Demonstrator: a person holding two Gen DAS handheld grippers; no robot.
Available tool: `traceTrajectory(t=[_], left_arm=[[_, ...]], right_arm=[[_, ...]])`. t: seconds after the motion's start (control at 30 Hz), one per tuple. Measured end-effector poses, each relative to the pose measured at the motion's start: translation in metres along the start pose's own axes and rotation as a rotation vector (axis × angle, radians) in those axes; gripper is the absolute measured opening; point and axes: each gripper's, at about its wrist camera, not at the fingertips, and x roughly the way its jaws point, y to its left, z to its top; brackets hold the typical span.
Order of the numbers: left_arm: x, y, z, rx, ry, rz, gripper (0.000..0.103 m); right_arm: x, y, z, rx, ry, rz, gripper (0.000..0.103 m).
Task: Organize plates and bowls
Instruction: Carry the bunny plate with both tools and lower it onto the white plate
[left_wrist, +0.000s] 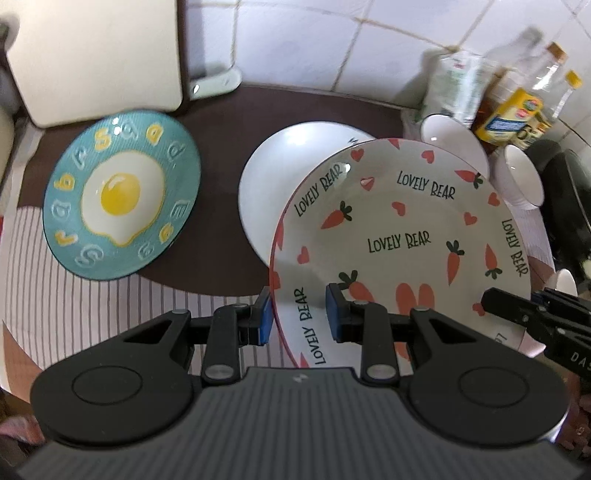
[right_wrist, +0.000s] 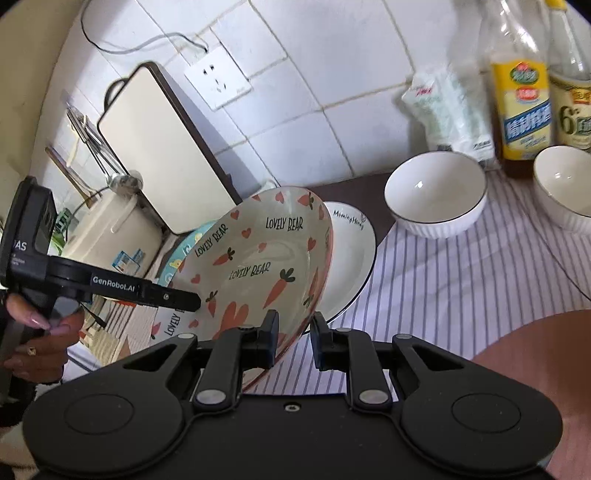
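Left wrist view: straddling the near rim of the carrot plate (left_wrist: 399, 221) with the left gripper (left_wrist: 299, 315), one blue pad touching the outside of the rim, the other sitting over the printed inner face. Not managing to tell whether that one is really pinching or just bracketing. Keeping the plate tilted up and overlapping a plain white plate (left_wrist: 288, 166) lying behind it. Spotting the egg plate (left_wrist: 122, 195) lying flat, well off to the left on the brown mat (left_wrist: 221, 110).

Switching to the right wrist view: clamping the opposite rim between the fingers of the right gripper (right_wrist: 293, 332), jaws drawn in tight against both sides of the edge. Seeing two white bowls (right_wrist: 436, 192) standing upright and empty on the striped cloth (right_wrist: 443, 295), apart from the plates. Catching bottles (right_wrist: 521, 92) against the tiled wall just behind them.
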Motion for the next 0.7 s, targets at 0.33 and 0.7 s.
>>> traceTrajectory(t=[0.33, 0.7], left_arm=[[0.042, 0.02, 0.002, -0.08, 0.07, 0.018, 0.028], [0.059, 0.009, 0.018, -0.053, 0.111, 0.083, 0.029]], right_arm=[[0.05, -0.017, 0.01, 0.045, 0.081, -0.015, 0.023], [0.084, -0.024, 0.024, 0.032, 0.137, -0.079, 0.023]])
